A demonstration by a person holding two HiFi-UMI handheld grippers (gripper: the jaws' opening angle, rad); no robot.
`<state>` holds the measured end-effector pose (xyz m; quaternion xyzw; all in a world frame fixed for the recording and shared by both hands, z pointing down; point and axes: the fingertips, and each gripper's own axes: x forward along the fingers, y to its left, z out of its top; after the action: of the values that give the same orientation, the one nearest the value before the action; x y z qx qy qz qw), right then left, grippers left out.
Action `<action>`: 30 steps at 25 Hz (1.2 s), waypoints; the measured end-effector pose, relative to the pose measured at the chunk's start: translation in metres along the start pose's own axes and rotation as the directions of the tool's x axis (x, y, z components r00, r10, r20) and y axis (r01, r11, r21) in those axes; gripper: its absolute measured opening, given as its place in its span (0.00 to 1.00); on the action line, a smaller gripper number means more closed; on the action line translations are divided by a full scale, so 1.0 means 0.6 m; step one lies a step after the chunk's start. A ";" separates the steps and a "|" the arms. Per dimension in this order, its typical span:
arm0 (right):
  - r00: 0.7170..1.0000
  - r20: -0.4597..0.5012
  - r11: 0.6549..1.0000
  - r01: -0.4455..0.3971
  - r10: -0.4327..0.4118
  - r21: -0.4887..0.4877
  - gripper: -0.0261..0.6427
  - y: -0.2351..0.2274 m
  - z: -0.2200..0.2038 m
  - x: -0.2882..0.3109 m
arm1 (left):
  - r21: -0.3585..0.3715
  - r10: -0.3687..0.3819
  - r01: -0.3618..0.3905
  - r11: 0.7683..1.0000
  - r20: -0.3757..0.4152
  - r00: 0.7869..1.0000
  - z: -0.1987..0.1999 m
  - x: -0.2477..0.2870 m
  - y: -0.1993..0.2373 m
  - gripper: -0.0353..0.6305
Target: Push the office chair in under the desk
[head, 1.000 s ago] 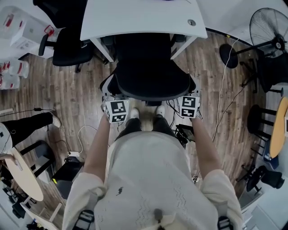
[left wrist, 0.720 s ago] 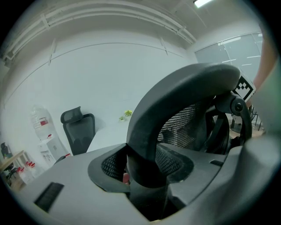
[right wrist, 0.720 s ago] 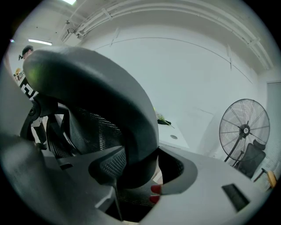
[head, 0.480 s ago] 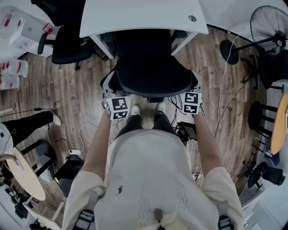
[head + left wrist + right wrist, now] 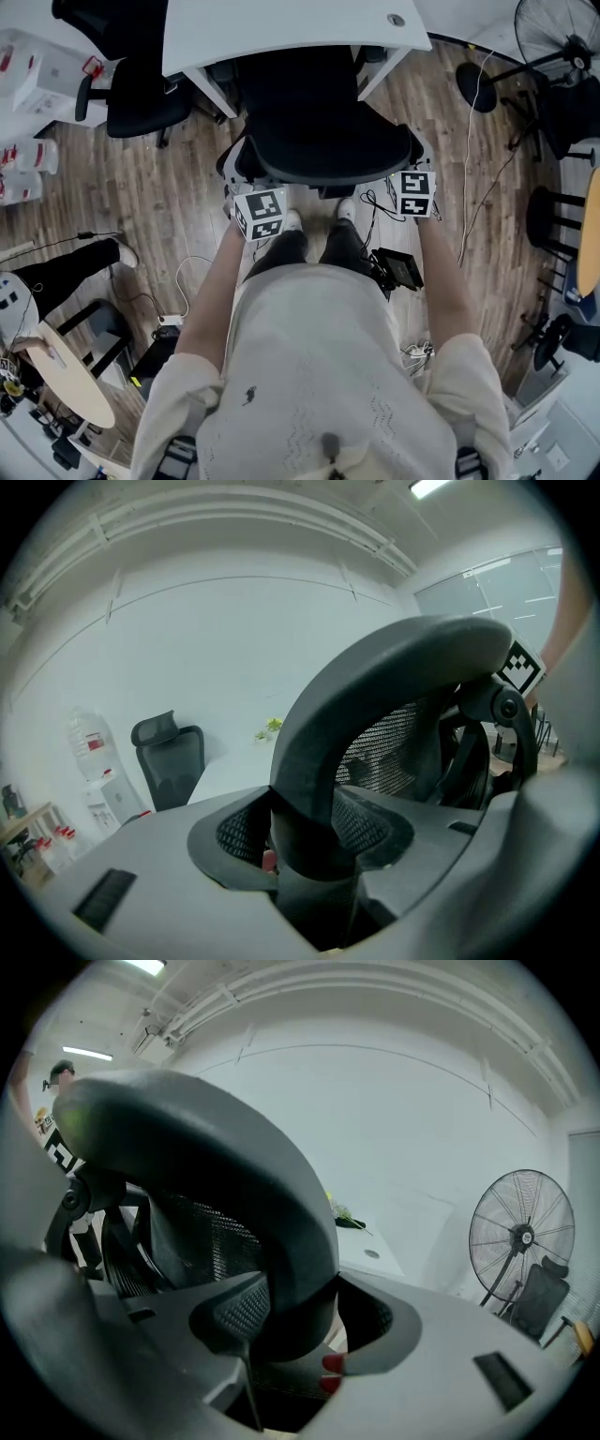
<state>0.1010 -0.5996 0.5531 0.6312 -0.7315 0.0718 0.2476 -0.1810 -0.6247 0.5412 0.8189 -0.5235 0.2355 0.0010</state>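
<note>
Under the white desk (image 5: 281, 33) the black chair (image 5: 309, 103) sits with its seat tucked beneath the top, while its backrest (image 5: 323, 155) stands clear of the desk's near edge. A person (image 5: 309, 375) stands right behind it on the wood floor (image 5: 169, 187), shoes (image 5: 291, 221) just behind the backrest, with one gripper at each side of it. The left gripper (image 5: 309, 860) is clamped on the backrest's left rim. The thick dark rim fills the gap between its jaws and rises up and to the right across the left gripper view, with mesh showing beyond. The right gripper (image 5: 295, 1330) grips the right rim likewise, its jaws set wide with the rim wedged between them. A second chair (image 5: 141, 94) stands left of the desk, and a fan (image 5: 553, 37) is well off to the right.
</note>
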 end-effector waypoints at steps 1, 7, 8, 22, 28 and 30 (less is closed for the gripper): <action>1.000 0.003 1.000 0.002 -0.002 -0.003 0.39 0.001 0.000 0.000 | -0.001 -0.001 0.001 1.000 0.000 1.000 -0.001 0.000 0.000 0.38; 1.000 -0.001 1.000 0.000 0.000 0.007 0.39 0.005 -0.001 -0.006 | -0.006 -0.007 0.007 1.000 -0.004 1.000 -0.003 -0.008 0.000 0.38; 1.000 0.000 1.000 -0.001 0.001 0.008 0.39 0.005 -0.001 -0.008 | -0.005 -0.004 0.004 1.000 -0.003 1.000 -0.003 -0.009 -0.001 0.38; 0.999 0.022 0.999 -0.031 0.032 -0.031 0.38 -0.008 -0.013 -0.045 | 0.122 -0.010 0.012 0.993 -0.012 1.000 0.001 -0.027 -0.028 0.38; 0.994 0.037 0.995 -0.102 0.101 0.020 0.37 -0.005 -0.029 -0.092 | 0.107 0.036 -0.034 0.994 -0.019 0.999 -0.014 -0.072 -0.037 0.34; 0.991 0.040 0.990 -0.133 0.131 0.055 0.37 -0.003 -0.031 -0.104 | 0.064 0.041 -0.039 0.997 -0.028 0.999 -0.021 -0.086 -0.044 0.33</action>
<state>0.1131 -0.5368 0.5408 0.5896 -0.7736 0.0976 0.2107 -0.1807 -0.5652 0.5386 0.8043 -0.5319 0.2639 -0.0219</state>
